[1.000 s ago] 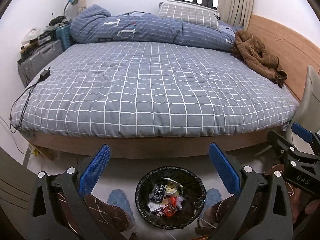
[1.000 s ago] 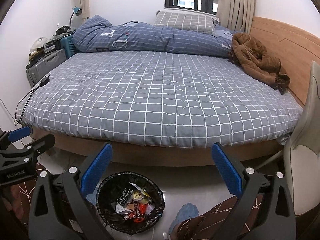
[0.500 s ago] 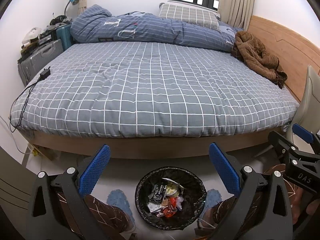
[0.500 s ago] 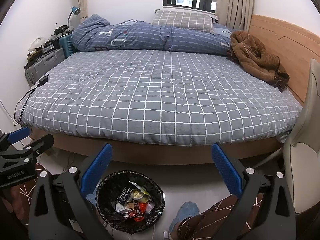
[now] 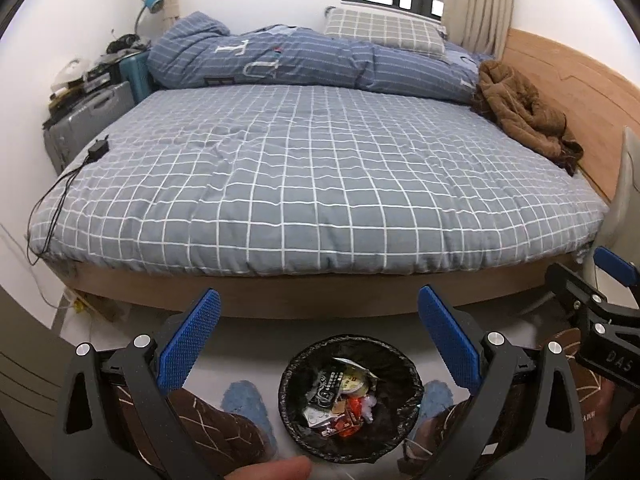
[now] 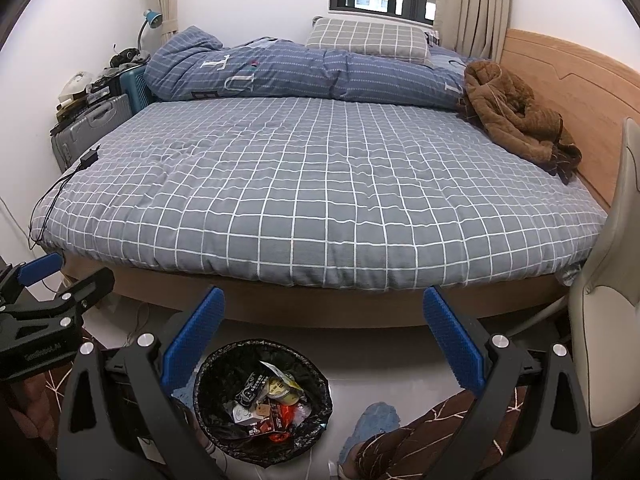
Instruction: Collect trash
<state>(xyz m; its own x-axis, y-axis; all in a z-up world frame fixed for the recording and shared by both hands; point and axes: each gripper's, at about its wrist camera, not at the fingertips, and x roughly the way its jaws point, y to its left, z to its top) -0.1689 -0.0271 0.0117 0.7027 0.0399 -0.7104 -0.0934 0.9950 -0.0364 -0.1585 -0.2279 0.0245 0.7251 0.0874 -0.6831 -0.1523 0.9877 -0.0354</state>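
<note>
A round bin with a black liner (image 5: 402,436) (image 6: 216,424) stands on the pale floor at the foot of the bed, holding several wrappers and packets (image 5: 340,400) (image 6: 268,404). My left gripper (image 5: 318,320) hangs open above and behind the bin, nothing between its blue pads (image 5: 188,346). My right gripper (image 6: 324,316) is open too and empty, with the bin below its left finger. Each gripper shows at the edge of the other's view: the right gripper (image 5: 600,320), the left gripper (image 6: 40,300).
A wide bed with a grey checked cover (image 5: 312,184) fills the room ahead, with a rolled blue duvet (image 5: 300,60) and a brown jacket (image 5: 524,112) on it. Suitcases (image 5: 88,120) stand at left, a pale chair (image 6: 608,280) at right. A person's legs and slippers (image 5: 244,404) flank the bin.
Both grippers drifted slightly; the views are almost the same. A fingertip has appeared at the bottom edge of the left wrist view.
</note>
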